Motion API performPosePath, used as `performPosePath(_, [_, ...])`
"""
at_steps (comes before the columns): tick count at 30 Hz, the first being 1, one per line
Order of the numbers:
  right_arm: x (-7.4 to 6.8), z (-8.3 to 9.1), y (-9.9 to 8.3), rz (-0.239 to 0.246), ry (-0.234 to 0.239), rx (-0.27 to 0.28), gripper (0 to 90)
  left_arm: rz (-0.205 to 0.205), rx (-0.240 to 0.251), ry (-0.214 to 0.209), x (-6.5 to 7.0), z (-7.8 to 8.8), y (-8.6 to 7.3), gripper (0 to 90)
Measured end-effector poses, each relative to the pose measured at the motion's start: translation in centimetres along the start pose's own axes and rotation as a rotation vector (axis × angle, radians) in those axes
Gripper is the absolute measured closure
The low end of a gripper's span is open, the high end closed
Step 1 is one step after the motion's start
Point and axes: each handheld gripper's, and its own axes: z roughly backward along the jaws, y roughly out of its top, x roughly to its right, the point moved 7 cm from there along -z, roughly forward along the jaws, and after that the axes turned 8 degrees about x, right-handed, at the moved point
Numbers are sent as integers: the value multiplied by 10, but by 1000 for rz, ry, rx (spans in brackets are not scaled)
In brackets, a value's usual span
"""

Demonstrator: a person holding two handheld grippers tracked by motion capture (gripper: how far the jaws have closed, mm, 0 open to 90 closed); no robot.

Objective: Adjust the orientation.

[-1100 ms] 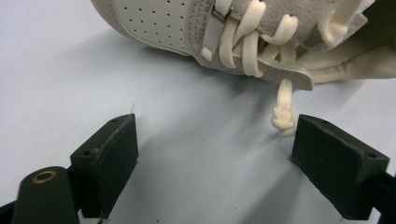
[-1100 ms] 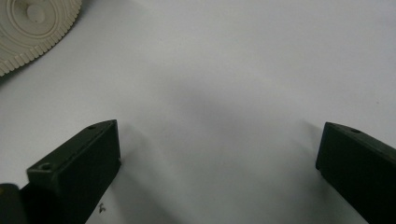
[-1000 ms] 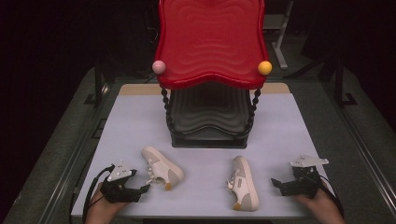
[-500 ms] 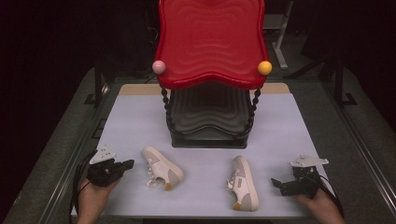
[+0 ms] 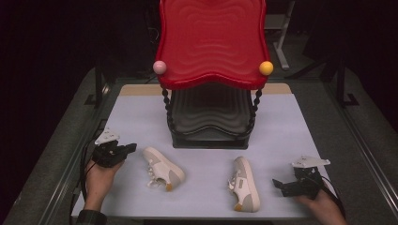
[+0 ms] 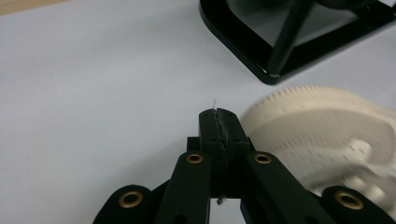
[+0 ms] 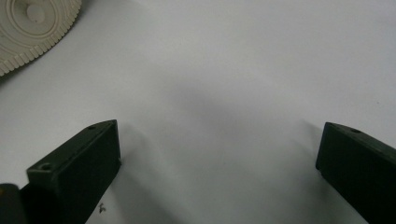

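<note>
Item one: your right tool, nearest you at the table's right front edge. Its jaws stand wide apart with bare table between them; in the right gripper view, the ribbed sole of the right shoe shows at the upper left corner, apart from the jaws.

Item two: your left tool, at the table's left edge, slightly farther in. Its jaws have just been closing and now meet with nothing between them, tips pressed together in the left gripper view. The pale heel of the left shoe lies just beside the tips, not touching as far as you can tell.

Item three: the two shoes, white and grey, on the pale table. The left shoe lies at an angle, near your left tool. The right shoe lies well apart from it, near your right tool.

Item four: a black stand farther back at the centre, with beaded posts and a red wavy tray on top. A pink ball and a yellow ball sit at the tray's front corners.
</note>
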Motion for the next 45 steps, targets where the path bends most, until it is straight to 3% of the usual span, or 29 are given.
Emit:
performPosePath(6, [0, 0, 0, 0, 1, 0, 0, 1, 10, -30, 4, -17, 5, 897])
performPosePath(13, [0, 0, 0, -1, 1, 0, 0, -35, -3, -49, 15, -23, 6, 898])
performPosePath(19, [0, 0, 0, -1, 1, 0, 0, -18, 6, -65, 18, -23, 4, 898])
performPosePath(33, [0, 0, 0, 1, 1, 1, 0, -78, 2, -151, 61, -23, 2, 898])
performPosePath(45, [0, 0, 0, 0, 1, 1, 0, -80, 0, -202, 78, -24, 2, 898])
